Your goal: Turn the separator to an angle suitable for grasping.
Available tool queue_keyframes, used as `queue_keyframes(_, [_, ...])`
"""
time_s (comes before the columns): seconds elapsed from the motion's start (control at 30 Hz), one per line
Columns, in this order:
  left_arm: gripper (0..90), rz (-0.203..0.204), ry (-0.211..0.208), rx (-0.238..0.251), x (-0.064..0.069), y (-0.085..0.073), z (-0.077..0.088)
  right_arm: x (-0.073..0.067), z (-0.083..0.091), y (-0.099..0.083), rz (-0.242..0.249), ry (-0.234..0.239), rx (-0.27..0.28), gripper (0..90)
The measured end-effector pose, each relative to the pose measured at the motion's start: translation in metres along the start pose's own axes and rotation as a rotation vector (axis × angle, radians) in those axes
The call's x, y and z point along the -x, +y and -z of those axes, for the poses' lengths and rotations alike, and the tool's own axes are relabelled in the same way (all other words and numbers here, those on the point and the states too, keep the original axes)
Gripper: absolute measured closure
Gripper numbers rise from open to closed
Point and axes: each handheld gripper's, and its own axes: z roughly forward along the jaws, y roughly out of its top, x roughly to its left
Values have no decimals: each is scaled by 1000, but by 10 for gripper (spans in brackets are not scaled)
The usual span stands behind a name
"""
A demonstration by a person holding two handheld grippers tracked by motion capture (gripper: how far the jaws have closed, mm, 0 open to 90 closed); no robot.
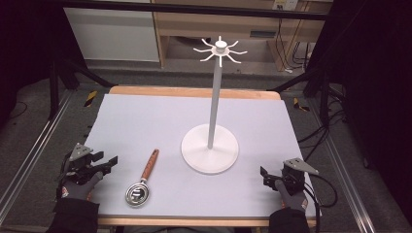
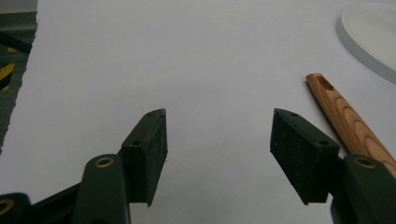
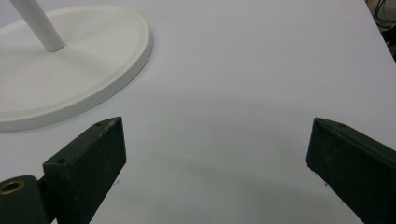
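A small strainer [image 1: 142, 182] with a wooden handle [image 2: 348, 119] and a round metal bowl [image 1: 136, 194] lies on the white table sheet [image 1: 160, 126], near the front left. A white stand [image 1: 210, 145] with a round base [image 3: 70, 79], a tall pole and hook arms at its top [image 1: 220, 50] rises at the centre. My left gripper [image 1: 108, 162] rests at the sheet's left edge, left of the strainer, open with nothing between its jaws [image 2: 217, 140]. My right gripper [image 1: 264, 174] sits at the front right, right of the stand's base, open and empty [image 3: 217, 144].
The table's wooden edge [image 1: 194, 92] borders the sheet at the back. Black frame bars and cables [image 1: 320, 131] run along both sides, and wooden furniture [image 1: 243, 24] stands behind the table. Gloved hands hold both grippers at the front corners.
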Motion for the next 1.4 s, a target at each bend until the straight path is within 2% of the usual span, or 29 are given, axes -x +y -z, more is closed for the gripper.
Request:
queue_keyframes(0.13, [402, -12, -17, 14, 6, 3, 4, -7, 0, 1, 18, -6, 12, 46])
queue_keyframes(0.37, [400, -46, -60, -2, 20, 7, 4, -13, 0, 2, 36, 16, -2, 67])
queue_keyframes(0.4, [396, -48, -65, 1, 22, 7, 4, -14, 0, 2, 40, 7, 2, 66])
queue_keyframes(0.73, [374, -83, -105, -24, 40, 15, 3, -13, -1, 2, 17, 6, 10, 62])
queue_keyframes(0.77, [372, -96, -112, -34, 43, 17, 3, -13, -1, 1, 13, 5, -1, 61])
queue_keyframes(1.1, [371, -148, -130, -72, 58, 24, 0, -11, -3, 1, 7, 0, -12, 60])
queue_keyframes(1.37, [371, -172, -151, -101, 68, 32, -3, -11, -1, 2, -8, 5, -11, 60])
queue_keyframes(1.4, [371, -187, -154, -115, 72, 34, -6, -11, -2, 2, -4, 3, -10, 59])
